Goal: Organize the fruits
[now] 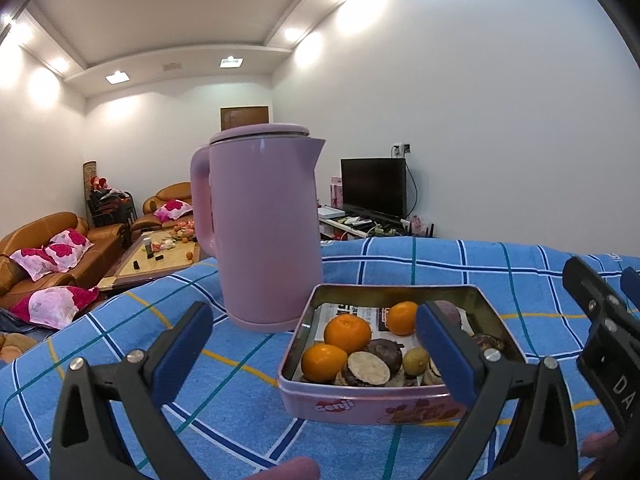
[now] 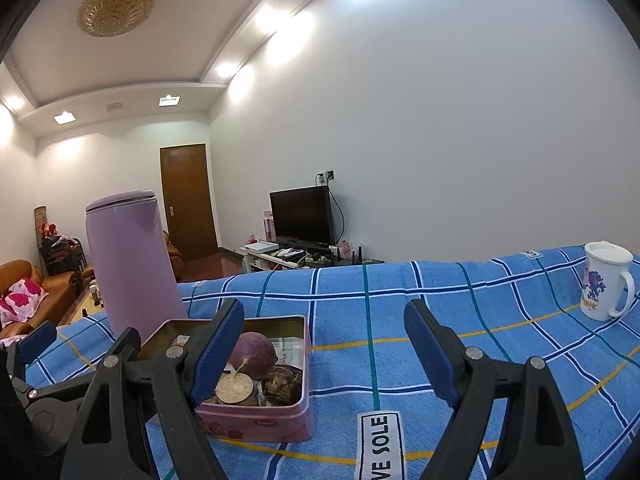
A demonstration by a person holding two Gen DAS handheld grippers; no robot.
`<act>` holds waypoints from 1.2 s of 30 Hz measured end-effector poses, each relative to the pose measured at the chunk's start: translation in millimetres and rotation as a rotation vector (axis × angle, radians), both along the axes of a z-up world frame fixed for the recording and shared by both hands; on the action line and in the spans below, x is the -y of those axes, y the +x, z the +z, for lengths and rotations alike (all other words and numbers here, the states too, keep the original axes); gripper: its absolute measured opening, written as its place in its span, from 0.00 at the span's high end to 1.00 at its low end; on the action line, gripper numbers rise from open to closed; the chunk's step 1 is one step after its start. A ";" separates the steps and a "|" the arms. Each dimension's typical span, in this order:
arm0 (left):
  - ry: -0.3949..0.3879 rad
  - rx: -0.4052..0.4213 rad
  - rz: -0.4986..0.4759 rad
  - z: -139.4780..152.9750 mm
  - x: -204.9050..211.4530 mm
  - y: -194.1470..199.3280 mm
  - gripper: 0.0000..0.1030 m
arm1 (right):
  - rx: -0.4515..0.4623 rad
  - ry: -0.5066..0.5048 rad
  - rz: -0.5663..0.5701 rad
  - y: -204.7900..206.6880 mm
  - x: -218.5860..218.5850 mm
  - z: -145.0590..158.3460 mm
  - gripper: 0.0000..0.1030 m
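Note:
A pink tin box (image 1: 372, 406) sits on the blue checked cloth. It holds three oranges (image 1: 347, 333), a small green fruit (image 1: 416, 361), dark passion fruits (image 1: 385, 354) and a cut one (image 1: 368, 368). My left gripper (image 1: 316, 344) is open and empty, just in front of the tin. In the right wrist view the tin (image 2: 276, 426) shows a purple round fruit (image 2: 254, 354). My right gripper (image 2: 324, 354) is open and empty, to the right of the tin above bare cloth.
A tall pink kettle (image 1: 264, 228) stands just behind and left of the tin. A white mug (image 2: 606, 286) stands at the far right of the cloth. The right gripper's body (image 1: 608, 332) shows at the right edge. Sofas, a coffee table and a TV lie beyond.

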State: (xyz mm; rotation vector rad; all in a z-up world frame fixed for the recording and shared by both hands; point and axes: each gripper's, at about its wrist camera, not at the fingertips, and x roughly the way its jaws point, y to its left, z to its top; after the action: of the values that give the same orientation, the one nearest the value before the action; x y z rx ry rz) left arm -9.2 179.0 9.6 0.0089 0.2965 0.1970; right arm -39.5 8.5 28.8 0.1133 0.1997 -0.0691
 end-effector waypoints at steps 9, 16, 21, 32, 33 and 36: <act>0.002 0.001 0.006 0.0 -0.6 0.1 0.00 | -0.008 0.001 -0.001 1.6 -0.1 -0.2 0.19; 0.006 0.002 0.023 0.2 -1.0 -0.7 0.00 | -0.011 0.000 -0.002 2.5 -0.1 -0.4 0.19; 0.007 0.002 0.024 0.1 -1.7 -0.9 0.00 | -0.012 0.001 -0.003 2.2 0.2 -0.5 0.19; 0.013 0.001 0.031 -0.3 -0.9 -1.1 0.00 | -0.016 0.002 -0.005 3.1 0.9 -1.2 0.19; 0.014 0.000 0.032 -0.4 -1.1 -1.1 0.00 | -0.017 0.002 -0.006 3.0 1.2 -1.3 0.19; 0.016 -0.001 0.032 -0.7 -0.8 -1.5 0.00 | -0.018 0.002 -0.007 3.7 1.3 -1.3 0.18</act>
State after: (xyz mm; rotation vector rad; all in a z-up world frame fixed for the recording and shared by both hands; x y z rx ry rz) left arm -10.6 179.8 8.9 0.0197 0.2958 0.2311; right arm -35.7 7.2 27.5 0.1158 0.2177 -0.0764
